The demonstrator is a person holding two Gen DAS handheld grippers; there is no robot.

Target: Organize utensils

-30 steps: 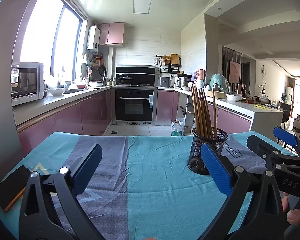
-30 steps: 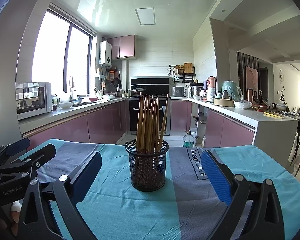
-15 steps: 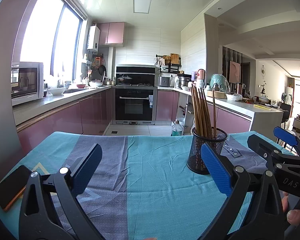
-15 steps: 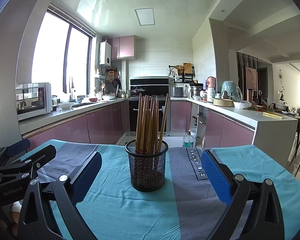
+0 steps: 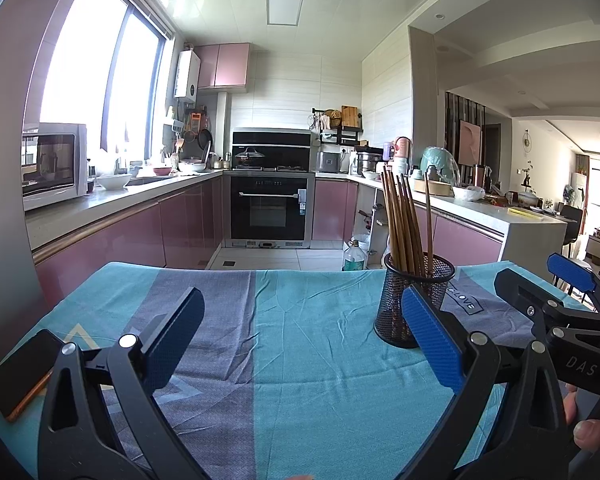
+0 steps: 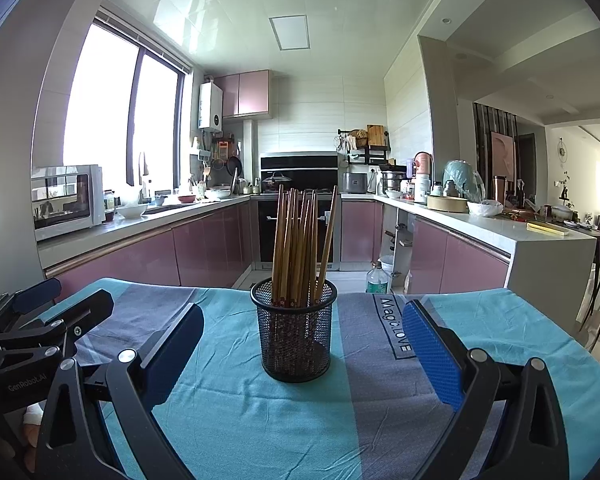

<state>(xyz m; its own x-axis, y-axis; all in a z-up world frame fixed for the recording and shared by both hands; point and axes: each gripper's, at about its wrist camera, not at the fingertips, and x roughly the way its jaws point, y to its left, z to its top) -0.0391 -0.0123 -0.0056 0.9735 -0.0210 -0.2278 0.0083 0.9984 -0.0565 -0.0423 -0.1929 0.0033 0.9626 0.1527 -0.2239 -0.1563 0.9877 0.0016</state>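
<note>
A black mesh cup (image 6: 294, 332) stands upright on the blue and grey tablecloth (image 6: 380, 408), with several brown chopsticks (image 6: 298, 240) leaning in it. My right gripper (image 6: 300, 344) is open and empty, its blue pads on either side of the cup but nearer the camera. From the left wrist the same cup (image 5: 410, 300) with its chopsticks (image 5: 404, 220) sits to the right, partly behind my right-hand pad. My left gripper (image 5: 304, 340) is open over bare cloth with nothing between its fingers. Each gripper shows in the other's view: right gripper (image 5: 556, 308), left gripper (image 6: 40, 320).
A dark phone (image 5: 20, 372) lies on the tablecloth at the near left edge. Beyond the table's far edge is a kitchen floor with an oven (image 5: 270, 208), pink cabinets, a microwave (image 5: 54, 164) on the left counter and a plastic bottle (image 6: 377, 278) on the floor.
</note>
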